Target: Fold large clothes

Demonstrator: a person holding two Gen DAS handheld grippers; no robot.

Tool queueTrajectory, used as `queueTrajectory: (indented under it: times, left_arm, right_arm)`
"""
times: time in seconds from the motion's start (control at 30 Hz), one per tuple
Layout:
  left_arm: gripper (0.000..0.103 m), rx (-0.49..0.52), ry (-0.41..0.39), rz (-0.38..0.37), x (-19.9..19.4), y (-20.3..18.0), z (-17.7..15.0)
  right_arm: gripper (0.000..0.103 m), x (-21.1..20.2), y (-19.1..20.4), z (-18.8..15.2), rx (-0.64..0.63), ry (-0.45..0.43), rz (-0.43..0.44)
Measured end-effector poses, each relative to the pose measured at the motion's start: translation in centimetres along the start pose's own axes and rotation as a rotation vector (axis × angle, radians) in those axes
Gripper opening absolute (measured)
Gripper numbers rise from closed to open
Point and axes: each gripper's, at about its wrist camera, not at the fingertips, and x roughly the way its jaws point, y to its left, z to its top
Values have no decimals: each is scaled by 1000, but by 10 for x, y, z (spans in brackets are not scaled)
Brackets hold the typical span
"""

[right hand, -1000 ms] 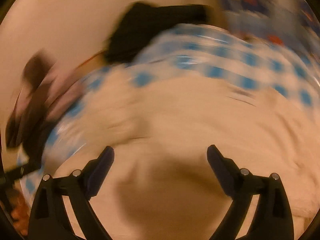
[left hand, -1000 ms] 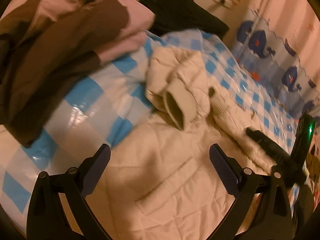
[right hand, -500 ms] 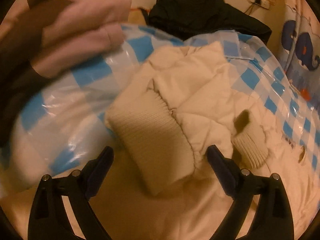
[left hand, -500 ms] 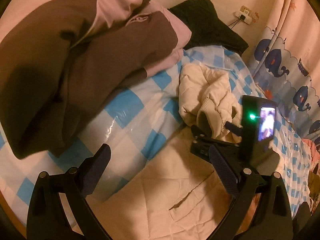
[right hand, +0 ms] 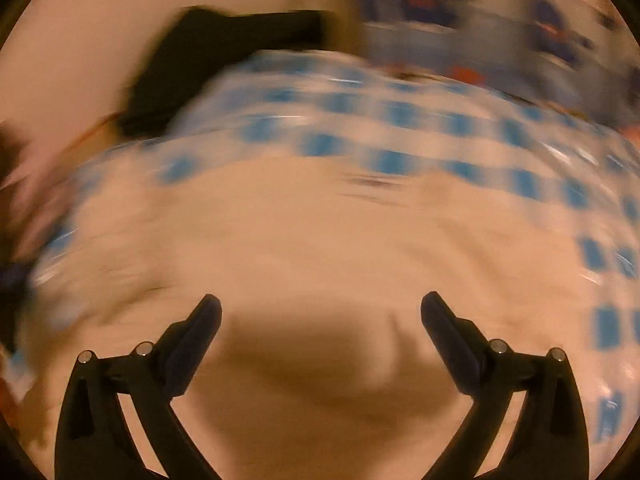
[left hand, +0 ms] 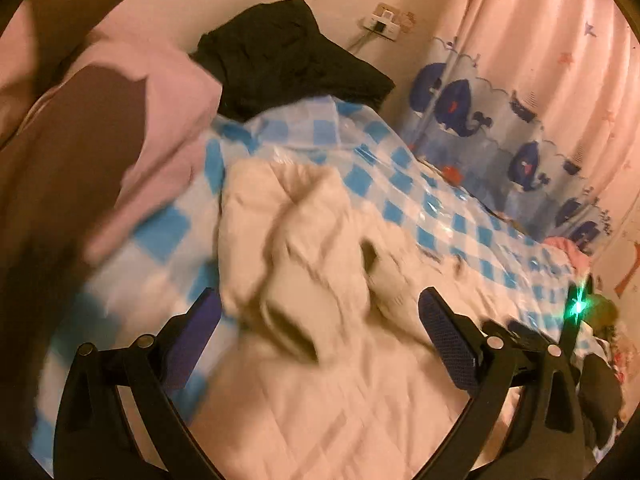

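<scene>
A cream quilted jacket (left hand: 328, 392) lies spread on a bed with a blue-and-white checked cover (left hand: 404, 184). Its sleeves are bunched in a heap (left hand: 296, 240) toward the far side, one ribbed cuff (left hand: 292, 320) facing me. My left gripper (left hand: 320, 308) hovers open over that heap with nothing between its fingers. The right wrist view is blurred by motion. There my right gripper (right hand: 320, 308) is over the flat jacket body (right hand: 320, 240), its jaws opening and empty. A green light (left hand: 578, 304) on the right gripper's housing shows at the right edge of the left wrist view.
A pile of brown and pink clothes (left hand: 104, 152) fills the left side. A black garment (left hand: 288, 60) lies at the head of the bed by the wall. A whale-print curtain (left hand: 500, 120) and a pink curtain (left hand: 560, 40) bound the right side. A wall socket (left hand: 384, 26) sits above.
The right gripper has left the bunched sleeves and swept back over the flat jacket body, now at the right edge of the left view. The left view has swung toward the sleeves.
</scene>
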Motion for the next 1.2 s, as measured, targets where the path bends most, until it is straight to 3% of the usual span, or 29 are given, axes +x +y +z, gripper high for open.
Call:
queueTrajectory:
  times: [0.07,0.1,0.13,0.27,0.37,0.53,0.7,0.87,1.03,1.1,1.17,1.2]
  left_arm:
    - [95,5,14,27,22,-1,14]
    - [95,12,30,31,30,-1,19]
    - [95,20,57,34,42,-2,23]
    - [95,12,195,6,81,8,25]
    - [95,-53,238,-39,91,22,18]
    - [95,-61,251,-72,86,25,3]
    - [95,-36,162,-73,61,18,5]
    - [95,31,225,-107,71,0,0]
    - [94,-38,294,-163,85,6,-11]
    - [73,-37,316,-150,91,8,-16]
    - [31,-23,354,-124,99,9,-18]
    - [17,-23,365,-130,103,10,-20]
  right_arm:
    - [96,44,-37,-18,63,128,-2]
    - [97,55,-53,-31,122,110,86]
    - [97,48,-59,-36,151,51,119]
    - [97,46,-56,-40,120,30,98]
    - [97,42,-60,-43,137,17,124]
    - [97,37,-55,-43,138,9,130]
    - [97,39,-56,-41,140,5,134]
    - [97,38,-59,-41,144,-1,143]
    - [97,37,-61,-42,152,-9,156]
    - [97,37,-61,-42,155,-10,162]
    - [97,36,-62,-43,155,-12,164]
    - [97,36,-62,-43,156,-15,166]
